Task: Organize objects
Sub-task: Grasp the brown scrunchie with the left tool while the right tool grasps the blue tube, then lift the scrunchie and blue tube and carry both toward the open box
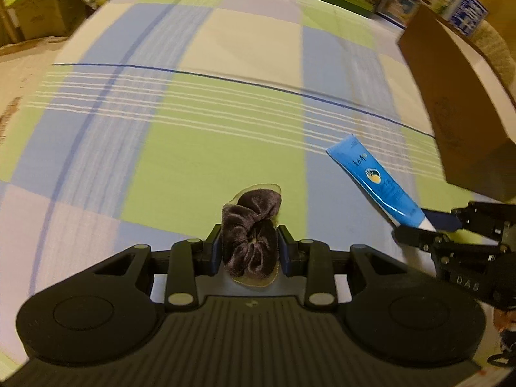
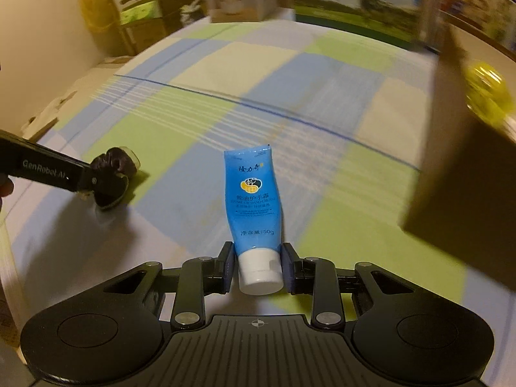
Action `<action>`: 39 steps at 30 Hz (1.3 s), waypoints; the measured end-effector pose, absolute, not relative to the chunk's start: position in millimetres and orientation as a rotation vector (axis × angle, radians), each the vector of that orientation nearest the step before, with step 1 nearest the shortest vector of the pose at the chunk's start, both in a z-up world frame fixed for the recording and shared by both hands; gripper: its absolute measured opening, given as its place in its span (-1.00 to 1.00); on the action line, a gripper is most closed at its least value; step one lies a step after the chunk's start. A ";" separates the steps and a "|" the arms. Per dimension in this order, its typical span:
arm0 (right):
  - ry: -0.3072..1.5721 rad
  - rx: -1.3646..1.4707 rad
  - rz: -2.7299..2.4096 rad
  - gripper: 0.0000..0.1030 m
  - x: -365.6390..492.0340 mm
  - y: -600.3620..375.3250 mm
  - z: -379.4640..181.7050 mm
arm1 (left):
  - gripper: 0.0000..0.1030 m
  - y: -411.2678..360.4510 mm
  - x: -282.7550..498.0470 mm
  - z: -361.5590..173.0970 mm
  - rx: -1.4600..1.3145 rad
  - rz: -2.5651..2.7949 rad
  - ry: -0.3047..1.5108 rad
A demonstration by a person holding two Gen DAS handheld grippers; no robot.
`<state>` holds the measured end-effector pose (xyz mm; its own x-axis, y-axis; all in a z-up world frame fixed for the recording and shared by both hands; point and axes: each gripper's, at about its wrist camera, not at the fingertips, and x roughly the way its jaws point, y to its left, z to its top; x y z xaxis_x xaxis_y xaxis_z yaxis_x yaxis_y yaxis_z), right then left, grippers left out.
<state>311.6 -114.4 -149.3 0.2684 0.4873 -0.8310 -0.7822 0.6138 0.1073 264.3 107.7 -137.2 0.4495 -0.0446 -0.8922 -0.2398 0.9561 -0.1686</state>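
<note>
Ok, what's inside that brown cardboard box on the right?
Mostly hidden. In the right wrist view something yellow shows above the cardboard box wall, too blurred to identify. The left wrist view shows only the box's outer side.

A bed [image 1: 225, 122] carries everything — its sheet checked in pale green, blue and cream, crossed by thin white stripes and a dark blue line. A brown cardboard box [image 1: 458, 109] stands on it at the right edge.

A lived-in room of a home, likely a bedroom. A checked bedsheet [image 1: 200, 122] in blue, green and cream covers the surface, and cardboard boxes [image 1: 35, 16] are stacked by the wall.
</note>
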 end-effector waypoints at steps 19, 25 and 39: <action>0.991 -0.300 0.668 -0.44 296.5 -193.8 -138.7 | -0.13 22.0 266.8 -142.8 -0.125 -0.097 1.128; 0.975 -0.319 0.669 -0.32 300.8 -185.9 -142.6 | -0.14 18.9 267.3 -143.1 -0.078 -0.084 1.126; 0.947 -0.354 0.683 -0.36 301.7 -181.5 -144.3 | -0.35 23.7 267.2 -139.7 -0.095 -0.022 1.123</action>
